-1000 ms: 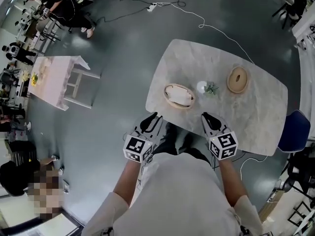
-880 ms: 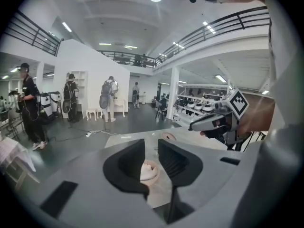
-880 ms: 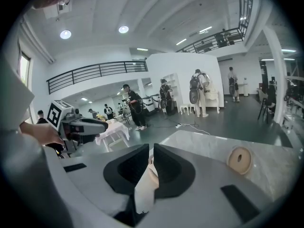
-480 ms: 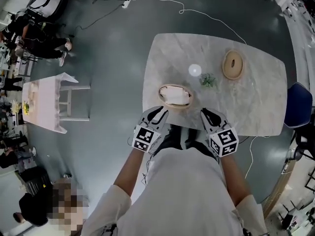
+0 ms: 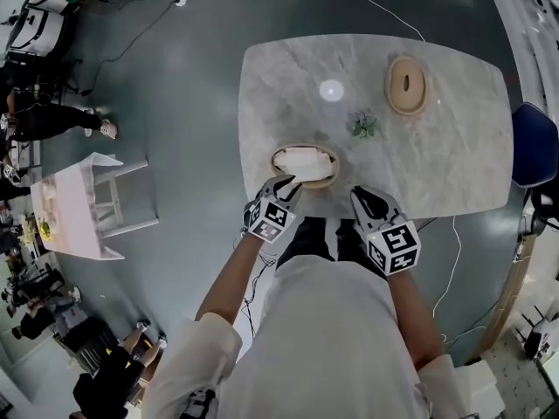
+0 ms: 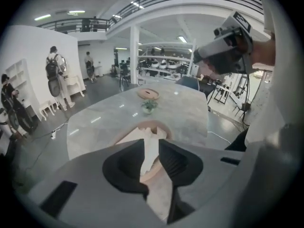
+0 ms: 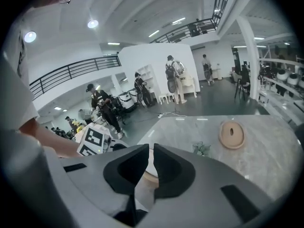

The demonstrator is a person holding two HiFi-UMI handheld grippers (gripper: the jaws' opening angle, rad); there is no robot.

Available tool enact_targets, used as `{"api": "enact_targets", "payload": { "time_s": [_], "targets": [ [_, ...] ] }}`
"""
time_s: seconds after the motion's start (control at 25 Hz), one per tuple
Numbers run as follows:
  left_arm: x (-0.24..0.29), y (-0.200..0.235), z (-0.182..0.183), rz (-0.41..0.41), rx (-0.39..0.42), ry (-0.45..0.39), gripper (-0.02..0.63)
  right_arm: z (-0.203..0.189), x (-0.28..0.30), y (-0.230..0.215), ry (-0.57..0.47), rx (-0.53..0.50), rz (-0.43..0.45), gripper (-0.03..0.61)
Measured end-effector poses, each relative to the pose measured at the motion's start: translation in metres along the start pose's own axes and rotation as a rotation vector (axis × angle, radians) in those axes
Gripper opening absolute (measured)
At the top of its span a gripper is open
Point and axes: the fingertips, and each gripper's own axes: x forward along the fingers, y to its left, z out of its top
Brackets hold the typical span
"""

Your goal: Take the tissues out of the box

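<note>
**Both grippers poised at the near edge, tissue box just ahead**

Nearest the camera, the person in a white shirt [image 5: 336, 339] is standing at the worktop [image 5: 454, 147], both forearms reaching forward. The left gripper [image 5: 286, 185] is pointing down towards the near-left rim of the tissue box [image 5: 335, 168]. From the head view I cannot tell whether its tips are touching that rim. Its jaws are standing apart and released, pressing on nothing. In the left gripper view the raised tissue is showing through the gap between them, beyond the tips.

The right gripper [image 5: 361, 197] is hanging over the worktop's near edge, just right of the box and apart from it. Its jaws are parted by a narrow slit and are gripping nothing.

The box is an oval wooden one lying close to the near edge, its long axis running left to right along that edge. The tissues [image 5: 303, 162] are filling its opening, and in the left gripper view one sheet is sticking upward out of it.

Farther back, a small green plant [image 5: 362, 125] is sitting right of centre, well apart from the box. Beyond it a round wooden lid [image 5: 407, 84] with a slot is lying flat. A blue chair [image 5: 533, 142] is standing past the worktop's right end, and a small white table [image 5: 74, 212] is standing on the floor far left.
</note>
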Motion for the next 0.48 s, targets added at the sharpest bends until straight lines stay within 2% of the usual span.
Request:
{"api": "enact_targets", "payload": {
  "time_s": [0.24,0.48],
  "targets": [
    [0.049,-0.001,-0.021,-0.110,0.093,0.109,0.132,-0.011,0.016,-0.014,0.018,0.051,-0.037,0.051],
    [0.083,-0.005,-0.032,-0.183,0.190,0.205,0.135,-0.016,0.027,-0.023,0.024,0.091,-0.074,0.052]
  ]
}}
